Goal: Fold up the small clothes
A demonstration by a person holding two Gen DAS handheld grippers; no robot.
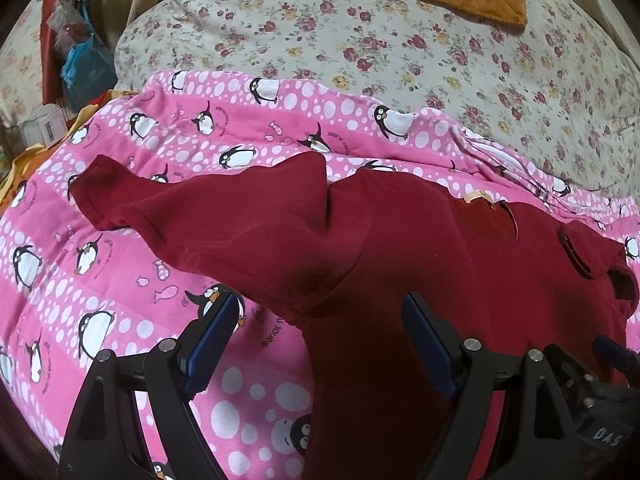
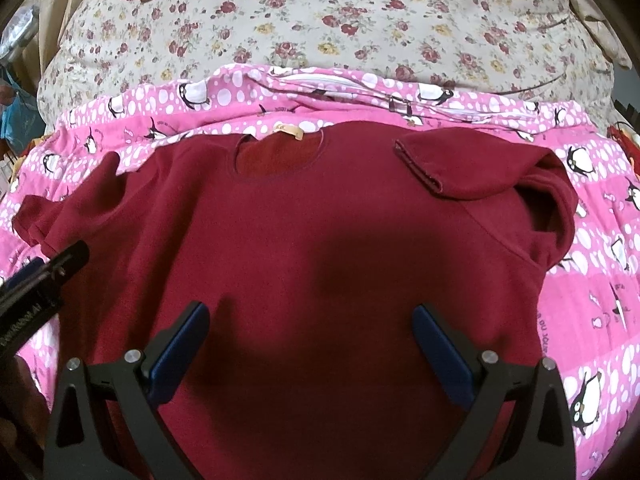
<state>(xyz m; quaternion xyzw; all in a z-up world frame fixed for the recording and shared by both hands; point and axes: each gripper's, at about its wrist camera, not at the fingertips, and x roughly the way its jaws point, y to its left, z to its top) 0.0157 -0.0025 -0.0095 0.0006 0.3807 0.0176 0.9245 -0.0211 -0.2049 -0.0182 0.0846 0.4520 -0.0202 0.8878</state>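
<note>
2 grippers, left (image 1: 316, 328) and right (image 2: 312, 334), gape wide over maroon shirt (image 2: 304, 216), collar pointing away.

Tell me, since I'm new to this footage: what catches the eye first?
A dark red shirt lies spread, neck label away from the cameras, on a pink penguin-print blanket. Both open grippers, left and right, hover over its lower part; a floral quilt lies beyond.
</note>
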